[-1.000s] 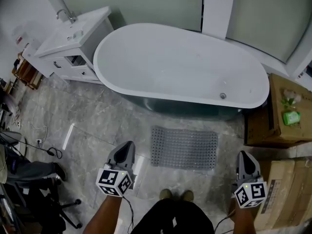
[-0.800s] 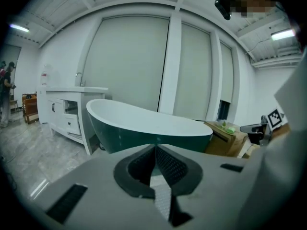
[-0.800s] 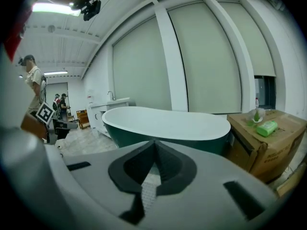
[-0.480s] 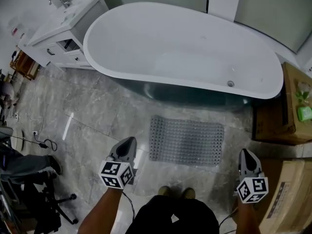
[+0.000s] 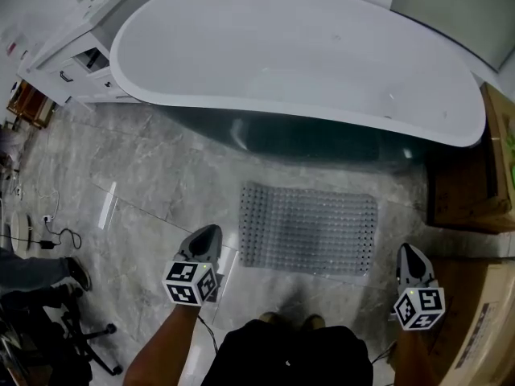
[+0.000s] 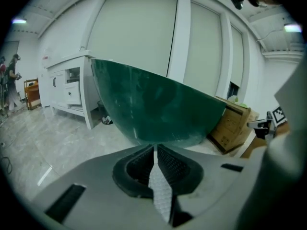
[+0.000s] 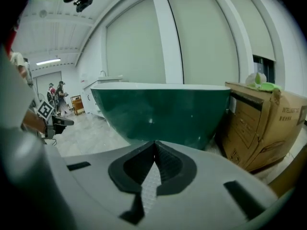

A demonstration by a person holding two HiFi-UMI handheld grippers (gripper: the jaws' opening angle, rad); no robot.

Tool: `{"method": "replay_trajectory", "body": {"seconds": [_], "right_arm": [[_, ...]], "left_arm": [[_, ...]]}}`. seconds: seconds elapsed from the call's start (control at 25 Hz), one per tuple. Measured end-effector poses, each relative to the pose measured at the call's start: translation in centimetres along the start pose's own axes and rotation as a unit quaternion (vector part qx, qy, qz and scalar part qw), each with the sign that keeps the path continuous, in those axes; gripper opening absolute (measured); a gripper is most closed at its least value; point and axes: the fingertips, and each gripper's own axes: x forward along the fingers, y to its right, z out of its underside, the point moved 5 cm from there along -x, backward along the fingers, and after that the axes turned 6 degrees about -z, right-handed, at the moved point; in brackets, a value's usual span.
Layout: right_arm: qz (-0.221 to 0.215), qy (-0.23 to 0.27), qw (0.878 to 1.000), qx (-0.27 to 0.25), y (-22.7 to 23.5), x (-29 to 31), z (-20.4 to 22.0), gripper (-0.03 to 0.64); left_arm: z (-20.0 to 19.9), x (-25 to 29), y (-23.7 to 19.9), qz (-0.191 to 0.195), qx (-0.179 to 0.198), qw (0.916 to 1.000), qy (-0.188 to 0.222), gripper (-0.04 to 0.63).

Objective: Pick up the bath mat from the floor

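Left hand-held gripper [image 5: 206, 234] and right hand-held gripper [image 5: 407, 252], both clenched empty, flank the bath mat [image 5: 310, 230] without touching.

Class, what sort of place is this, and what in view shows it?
Probably a bathroom: a white freestanding oval bathtub, a grey studded bath mat on the floor, a white sink cabinet.

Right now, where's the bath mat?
Head view, lower centre: the bath mat lies flat on the floor in front of the bathtub, between the left gripper and the right gripper, held by neither.
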Motion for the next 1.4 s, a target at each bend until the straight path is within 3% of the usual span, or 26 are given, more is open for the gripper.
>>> {"method": "replay_trajectory", "body": {"seconds": [0.32, 0.48, 0.64, 0.84, 1.0, 1.4], "right_arm": [[0.01, -0.035, 0.999, 0.006, 2.9, 5.3, 8.1, 0.049], [0.009, -0.054, 0.998, 0.001, 5.0, 8.3, 12.5, 0.087], [0.013, -0.068, 0.998, 0.002, 7.0, 11.1, 17.2, 0.126], [0.019, -0.08, 0.996, 0.014, 8.7, 14.0, 21.9, 0.17], [0.02, -0.092, 0.995, 0.025, 9.9, 16.4, 25.0, 0.21], [0.029, -0.141, 0.987, 0.066, 13.1, 20.9, 32.3, 0.299]], "left_arm": [[7.0, 6.6, -1.3, -0.009, -0.001, 0.9994, -0.032, 0.023], [11.5, 10.4, -1.9, -0.007, -0.006, 0.9987, -0.05, 0.101], [15.9, 13.8, -2.7, -0.011, -0.007, 0.9978, -0.064, 0.123], [20.2, 17.2, -4.6, -0.02, -0.042, 0.995, -0.089, 0.172], [22.9, 19.4, -5.8, -0.024, -0.037, 0.9938, -0.102, 0.195], [29.4, 23.8, -6.9, -0.004, -0.066, 0.9849, -0.16, 0.25]]}}
